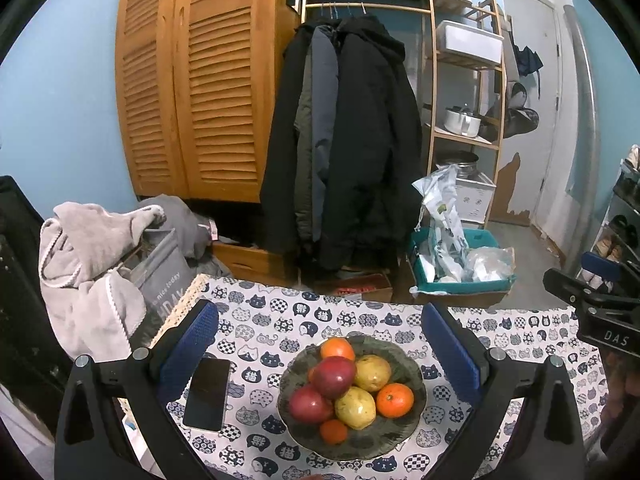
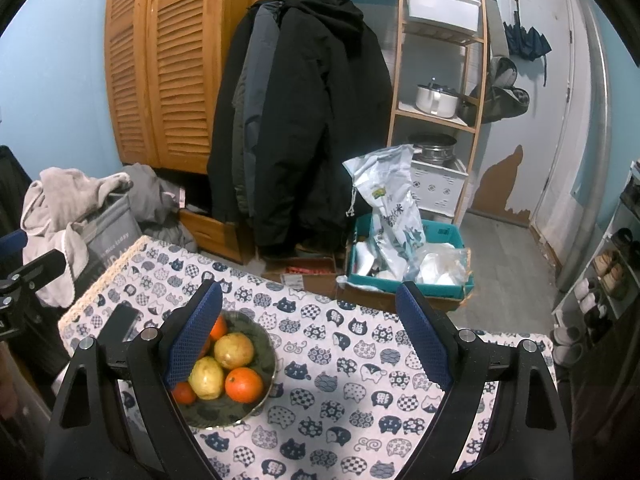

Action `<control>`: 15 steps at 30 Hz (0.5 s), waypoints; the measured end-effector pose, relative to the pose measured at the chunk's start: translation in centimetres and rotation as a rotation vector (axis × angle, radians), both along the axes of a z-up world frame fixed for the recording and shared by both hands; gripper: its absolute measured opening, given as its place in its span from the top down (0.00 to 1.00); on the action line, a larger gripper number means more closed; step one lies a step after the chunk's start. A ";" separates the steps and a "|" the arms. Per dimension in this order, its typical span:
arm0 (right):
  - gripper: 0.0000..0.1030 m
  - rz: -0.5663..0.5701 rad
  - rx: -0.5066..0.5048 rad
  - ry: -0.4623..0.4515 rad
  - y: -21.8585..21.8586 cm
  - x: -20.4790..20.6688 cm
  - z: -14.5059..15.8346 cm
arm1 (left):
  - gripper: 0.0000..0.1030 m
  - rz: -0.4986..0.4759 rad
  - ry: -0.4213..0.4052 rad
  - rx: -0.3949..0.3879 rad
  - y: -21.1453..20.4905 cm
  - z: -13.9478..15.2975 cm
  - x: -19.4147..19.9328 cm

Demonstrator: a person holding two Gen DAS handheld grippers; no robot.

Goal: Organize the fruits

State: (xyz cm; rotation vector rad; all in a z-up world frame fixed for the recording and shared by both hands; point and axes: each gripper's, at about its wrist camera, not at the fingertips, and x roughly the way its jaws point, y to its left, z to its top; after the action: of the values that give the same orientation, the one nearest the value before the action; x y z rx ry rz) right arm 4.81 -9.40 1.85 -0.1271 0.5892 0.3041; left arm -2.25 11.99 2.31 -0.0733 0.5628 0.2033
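Observation:
A dark green bowl (image 1: pixel 394 434) (image 2: pixel 262 344) sits on the cat-print tablecloth (image 1: pixel 276 320) (image 2: pixel 340 360), heaped with fruit: two red apples (image 1: pixel 334 376), two yellow pears (image 1: pixel 356 407) (image 2: pixel 234 350) and three oranges (image 1: pixel 395 400) (image 2: pixel 244 384). My left gripper (image 1: pixel 320 344) stands open, its blue pads on either side of the bowl and above it, nothing held. My right gripper (image 2: pixel 310 334) is open too, over bare cloth right of the bowl; its left finger (image 2: pixel 196 332) hides the bowl's left part and the apples.
A black phone (image 1: pixel 208 394) (image 2: pixel 120 322) lies left of the bowl. Off the table's left edge is a grey laundry bag (image 1: pixel 160 276) with towels. Beyond the far edge hang dark coats (image 1: pixel 348 140), with a teal crate of bags (image 1: pixel 460 264) (image 2: pixel 404 256) on the floor.

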 end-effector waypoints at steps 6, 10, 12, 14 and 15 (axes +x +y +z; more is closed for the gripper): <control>0.15 -0.003 -0.001 -0.002 -0.1 0.0 0.0 | 0.01 0.003 -0.004 0.006 0.0 0.0 0.0; 0.15 -0.002 -0.003 -0.002 -0.2 0.0 0.0 | 0.01 0.002 -0.006 0.006 -0.1 0.0 -0.1; 0.15 -0.002 -0.003 -0.003 -0.3 0.0 0.0 | 0.01 0.002 -0.007 0.007 -0.1 0.1 -0.1; 0.15 -0.002 -0.003 -0.002 -0.2 0.0 0.0 | 0.01 0.005 -0.009 0.005 -0.1 0.1 -0.1; 0.15 -0.003 -0.003 -0.002 -0.3 0.0 0.0 | 0.01 0.005 -0.010 0.003 0.0 0.1 -0.1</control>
State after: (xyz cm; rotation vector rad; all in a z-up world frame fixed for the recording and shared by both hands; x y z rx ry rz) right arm 4.84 -9.68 1.85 -0.1298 0.5877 0.3003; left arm -2.39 11.97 2.42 -0.0725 0.5523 0.2083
